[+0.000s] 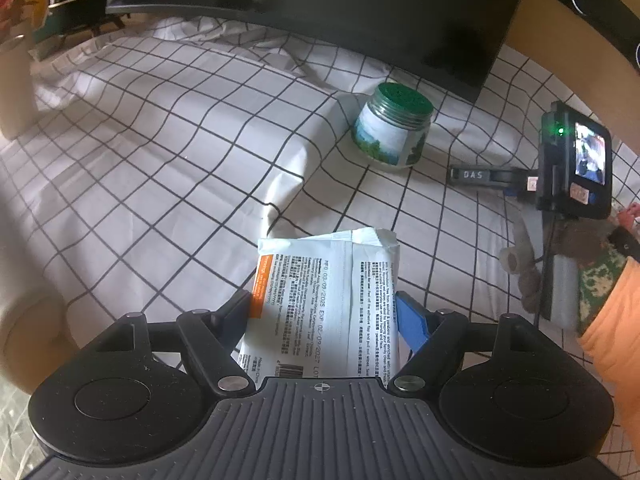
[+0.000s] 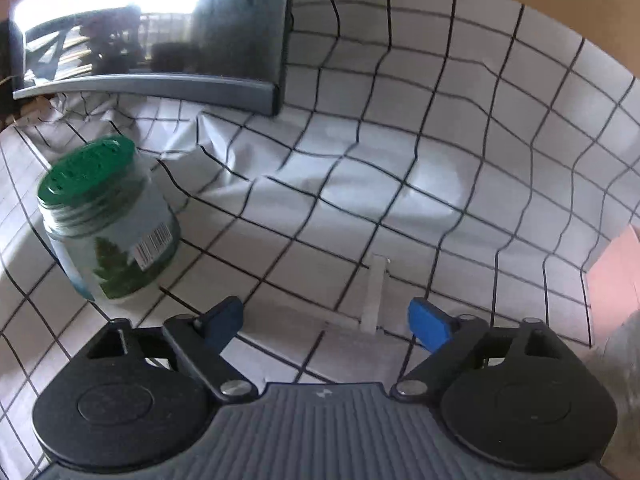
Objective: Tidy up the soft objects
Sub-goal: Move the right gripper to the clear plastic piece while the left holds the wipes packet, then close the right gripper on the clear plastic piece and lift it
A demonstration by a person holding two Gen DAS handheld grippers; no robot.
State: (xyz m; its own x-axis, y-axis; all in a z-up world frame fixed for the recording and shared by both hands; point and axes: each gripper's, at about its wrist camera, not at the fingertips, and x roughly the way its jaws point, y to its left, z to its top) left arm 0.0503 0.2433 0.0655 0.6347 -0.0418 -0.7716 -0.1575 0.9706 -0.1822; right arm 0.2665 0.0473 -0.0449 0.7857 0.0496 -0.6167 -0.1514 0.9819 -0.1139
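The left gripper (image 1: 326, 312) points steeply down, its jaws pressed on a white packet (image 1: 328, 300) that reaches toward twelve o'clock. The right gripper (image 2: 326, 320) tilts down, jaws wide apart, nothing between them. An orange sleeve (image 1: 612, 320) shows at three o'clock in the left view.

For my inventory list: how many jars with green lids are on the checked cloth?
1. The green-lidded glass jar stands on the checked cloth near the dark monitor. Others may be hidden.
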